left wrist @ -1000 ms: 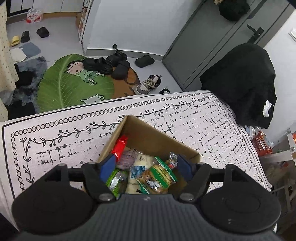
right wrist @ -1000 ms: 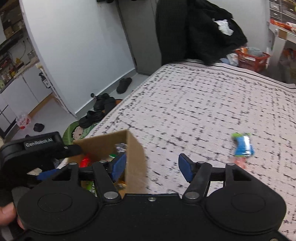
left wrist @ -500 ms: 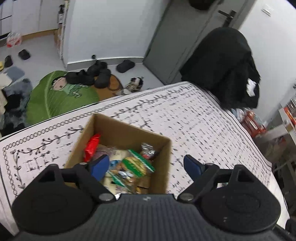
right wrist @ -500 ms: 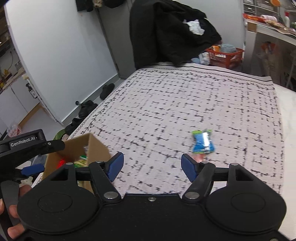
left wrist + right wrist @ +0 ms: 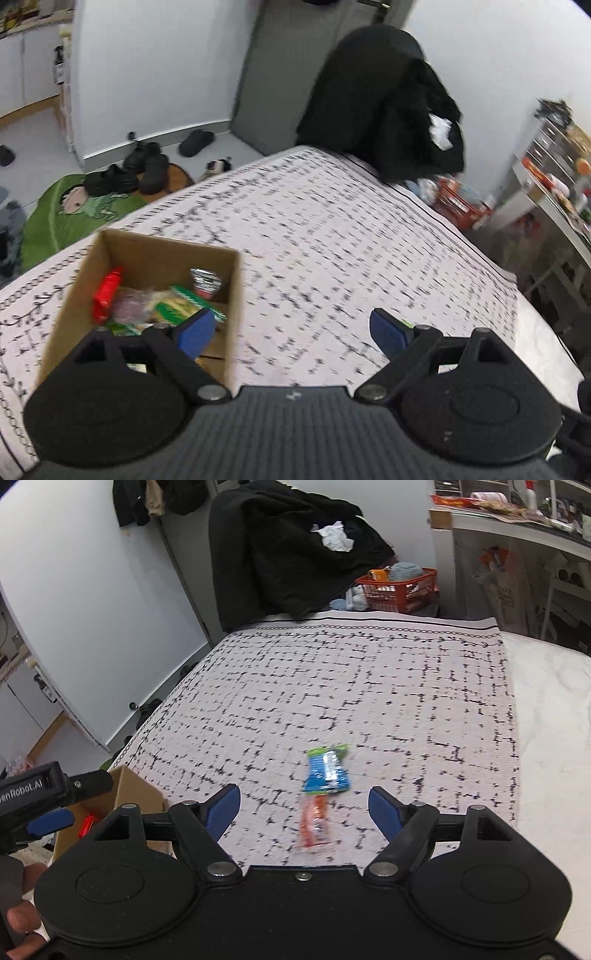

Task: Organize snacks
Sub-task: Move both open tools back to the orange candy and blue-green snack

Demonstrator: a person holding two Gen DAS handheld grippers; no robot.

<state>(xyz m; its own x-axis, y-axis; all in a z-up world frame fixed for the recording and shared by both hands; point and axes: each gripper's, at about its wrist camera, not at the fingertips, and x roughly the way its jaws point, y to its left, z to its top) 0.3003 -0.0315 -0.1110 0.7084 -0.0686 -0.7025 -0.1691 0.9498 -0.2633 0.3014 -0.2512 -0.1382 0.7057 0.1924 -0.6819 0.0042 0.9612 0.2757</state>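
Snacks first: we've got a blue-and-green packet (image 5: 327, 771) and an orange packet (image 5: 314, 823) lying on the patterned tablecloth (image 5: 369, 686), the orange one touching the blue one's near end at about 6 o'clock from it. Both sit right out ahead of our right gripper (image 5: 304, 806), between the lines of its blue fingers (image 5: 386, 812), jaws spread wide with nothing in them.

Over at 8 o'clock in the right view there's the cardboard box (image 5: 127, 792), with our left gripper (image 5: 51, 819) hovering by it. From the left view the box (image 5: 147, 251) is at 9 o'clock and already has wrapped snacks inside, a red packet (image 5: 105, 293) and a green one (image 5: 184, 304) among them. Our left gripper (image 5: 291, 330) is wide open too, its left pad (image 5: 195, 330) over the box's near corner, the other over bare cloth.
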